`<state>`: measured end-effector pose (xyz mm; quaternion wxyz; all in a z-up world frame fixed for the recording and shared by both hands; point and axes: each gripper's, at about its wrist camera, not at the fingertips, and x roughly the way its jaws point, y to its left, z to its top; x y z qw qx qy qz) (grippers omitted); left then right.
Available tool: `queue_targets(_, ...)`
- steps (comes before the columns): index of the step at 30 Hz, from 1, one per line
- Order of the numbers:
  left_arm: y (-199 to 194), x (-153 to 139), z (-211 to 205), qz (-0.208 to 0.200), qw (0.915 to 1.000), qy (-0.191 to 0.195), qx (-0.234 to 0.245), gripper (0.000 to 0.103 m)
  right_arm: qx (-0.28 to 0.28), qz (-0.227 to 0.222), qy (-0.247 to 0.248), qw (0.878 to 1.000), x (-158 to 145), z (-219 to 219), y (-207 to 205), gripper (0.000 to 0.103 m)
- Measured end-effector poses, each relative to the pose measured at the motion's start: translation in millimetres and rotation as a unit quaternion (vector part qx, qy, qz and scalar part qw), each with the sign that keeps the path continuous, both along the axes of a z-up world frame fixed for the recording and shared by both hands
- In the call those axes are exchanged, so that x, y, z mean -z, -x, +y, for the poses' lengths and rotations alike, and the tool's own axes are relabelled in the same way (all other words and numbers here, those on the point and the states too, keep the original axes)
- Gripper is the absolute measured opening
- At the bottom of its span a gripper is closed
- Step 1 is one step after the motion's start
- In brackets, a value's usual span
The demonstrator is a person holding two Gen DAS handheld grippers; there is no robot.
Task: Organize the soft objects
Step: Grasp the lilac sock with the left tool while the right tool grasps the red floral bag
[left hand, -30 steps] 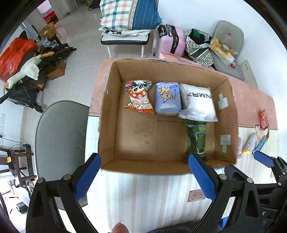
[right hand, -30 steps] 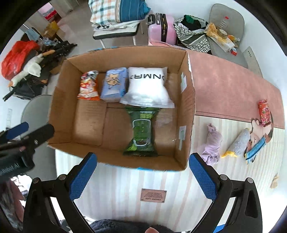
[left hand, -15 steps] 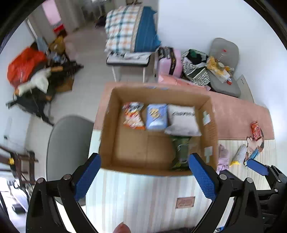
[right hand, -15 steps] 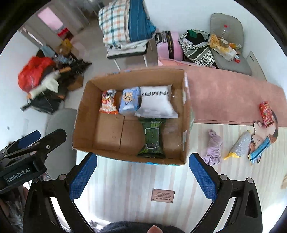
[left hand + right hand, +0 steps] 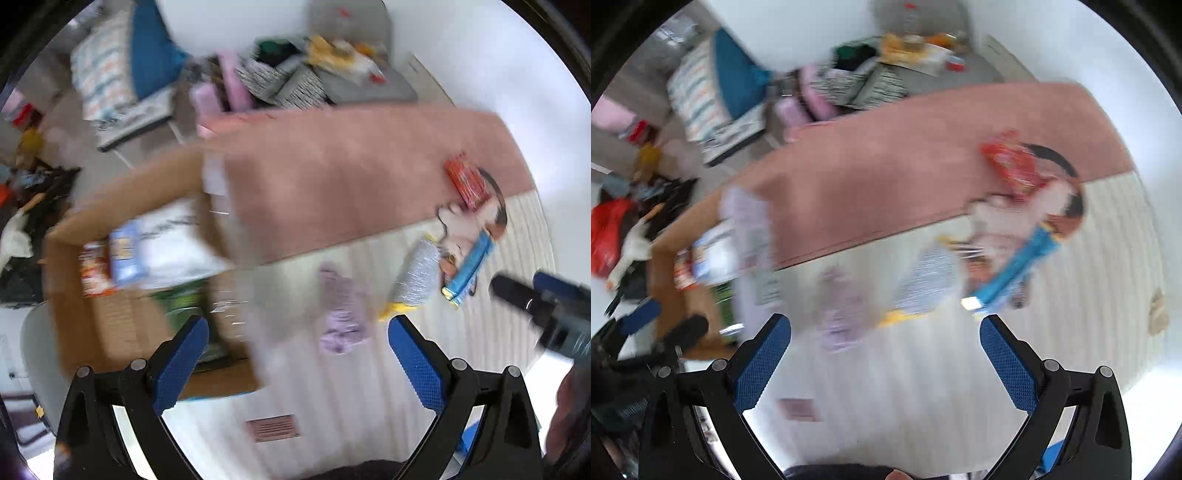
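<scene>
right wrist alone shows a tan scrap (image 5: 1158,310); left tongs (image 5: 297,360) and right tongs (image 5: 886,356) gape, empty.

beyond your table you see a plaid and blue pillow (image 5: 122,62) on a bench, a pink suitcase (image 5: 221,92), a grey chair (image 5: 354,70) heaped with bags, and a red bag (image 5: 607,229) on the floor
</scene>
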<state>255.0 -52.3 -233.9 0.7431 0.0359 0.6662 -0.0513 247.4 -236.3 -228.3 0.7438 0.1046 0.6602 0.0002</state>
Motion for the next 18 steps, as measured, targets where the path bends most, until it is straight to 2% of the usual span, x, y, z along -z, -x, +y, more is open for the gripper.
queue_targets(2,-8,25,-19,0.018,0.9997,-0.017,0.009,0.100,0.015,0.018,0.009,1.000,20,-43,-16,0.103)
queue_targets(6,-23,92,-45,0.091,0.9952,-0.035,0.003,0.099,0.027,0.046,0.026,0.998,56,-105,-44,0.103)
queue_targets(7,-25,106,-48,0.105,0.9936,-0.042,0.003,0.099,0.028,0.052,0.028,0.998,63,-110,-46,0.103)
queue_targets(11,-31,153,-52,0.168,0.9848,-0.044,-0.010,0.085,0.024,0.081,0.008,0.996,98,-134,-62,0.103)
queue_targets(14,-33,175,-57,0.192,0.9800,-0.052,-0.010,0.083,0.038,0.090,0.007,0.995,118,-150,-78,0.103)
queue_targets(16,-33,185,-59,0.202,0.9775,-0.060,-0.013,0.068,0.037,0.088,0.018,0.995,126,-156,-89,0.103)
queue_targets(18,-36,185,-59,0.203,0.9776,-0.051,-0.023,0.056,0.025,0.081,0.042,0.996,136,-165,-109,0.103)
